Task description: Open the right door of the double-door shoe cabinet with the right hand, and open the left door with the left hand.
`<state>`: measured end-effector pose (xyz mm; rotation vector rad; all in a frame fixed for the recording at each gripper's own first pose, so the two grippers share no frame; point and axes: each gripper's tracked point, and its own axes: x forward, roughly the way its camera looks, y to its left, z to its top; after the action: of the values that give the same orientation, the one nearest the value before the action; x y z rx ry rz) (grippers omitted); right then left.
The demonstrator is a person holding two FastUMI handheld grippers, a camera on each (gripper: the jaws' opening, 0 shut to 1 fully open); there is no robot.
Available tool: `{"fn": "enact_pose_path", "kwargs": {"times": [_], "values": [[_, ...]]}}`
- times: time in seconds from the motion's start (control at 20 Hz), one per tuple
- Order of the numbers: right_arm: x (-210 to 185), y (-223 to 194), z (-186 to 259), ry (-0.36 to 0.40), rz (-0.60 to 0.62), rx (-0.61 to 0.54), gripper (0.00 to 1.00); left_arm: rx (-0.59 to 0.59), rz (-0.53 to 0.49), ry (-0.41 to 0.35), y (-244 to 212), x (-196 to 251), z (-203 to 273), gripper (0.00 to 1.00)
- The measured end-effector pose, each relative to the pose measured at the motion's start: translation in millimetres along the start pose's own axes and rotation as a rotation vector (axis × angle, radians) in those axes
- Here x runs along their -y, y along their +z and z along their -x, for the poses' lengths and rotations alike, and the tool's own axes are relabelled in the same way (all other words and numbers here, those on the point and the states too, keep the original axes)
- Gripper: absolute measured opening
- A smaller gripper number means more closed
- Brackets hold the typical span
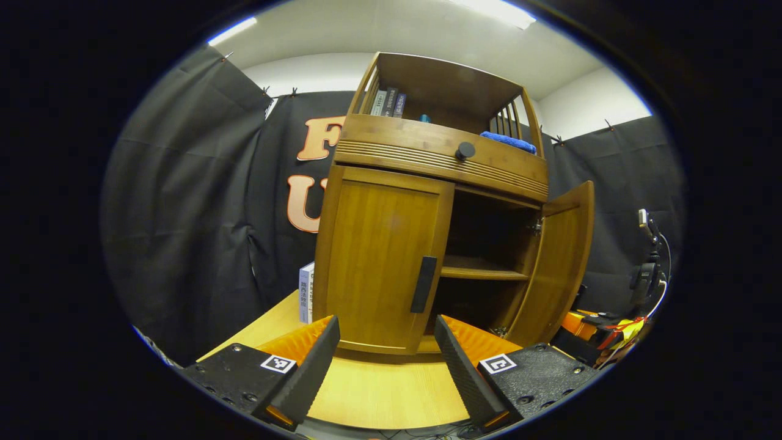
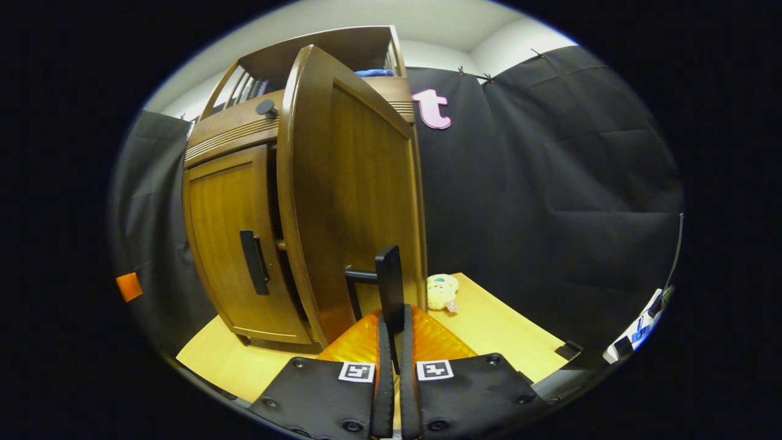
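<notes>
A white book stands upright just left of the wooden cabinet; its spine carries printed characters too small to make out. The books on the cabinet's top shelf show spines with no legible text. Nothing else bears readable writing.

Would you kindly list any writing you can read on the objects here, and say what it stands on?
White book beside the cabinet: spine print too blurred to read.
Shelf books: spines too small to read.
No text can be quoted.
</notes>
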<state>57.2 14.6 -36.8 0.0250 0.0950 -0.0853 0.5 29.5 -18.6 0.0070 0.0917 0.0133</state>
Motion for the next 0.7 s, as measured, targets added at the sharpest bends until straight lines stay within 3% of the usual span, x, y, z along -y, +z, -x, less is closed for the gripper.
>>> {"fn": "enact_pose_path", "kwargs": {"times": [0.05, 0.1, 0.2, 0.3, 0.35, 0.7], "values": [[5.3, 1.4, 4.4, 0.000, -0.007, -0.004, 0.17, 0.001, -0.001, -0.002, 0.6, 5.0, 0.8, 0.94], [8.1, 0.1, 8.1, 0.009, -0.020, -0.009, 0.06, 0.001, -0.002, -0.003, 0.0, 9.3, 0.0, 0.94], [13.2, -4.3, 12.4, 0.034, -0.033, -0.022, 0.06, 0.002, -0.008, -0.008, 0.2, 18.7, 2.4, 0.94], [17.6, -7.9, 16.4, 0.051, -0.029, -0.029, 0.17, 0.007, -0.015, -0.007, -0.3, 27.0, 3.5, 0.94], [19.8, -11.3, 19.3, 0.058, -0.029, -0.036, 0.11, 0.009, -0.019, -0.008, 0.6, 32.1, 4.3, 0.94], [62.2, -14.5, 19.2, 0.023, -0.044, -0.047, 0.11, 0.011, -0.039, -0.008, -4.3, 57.3, 4.7, 0.91]]}}
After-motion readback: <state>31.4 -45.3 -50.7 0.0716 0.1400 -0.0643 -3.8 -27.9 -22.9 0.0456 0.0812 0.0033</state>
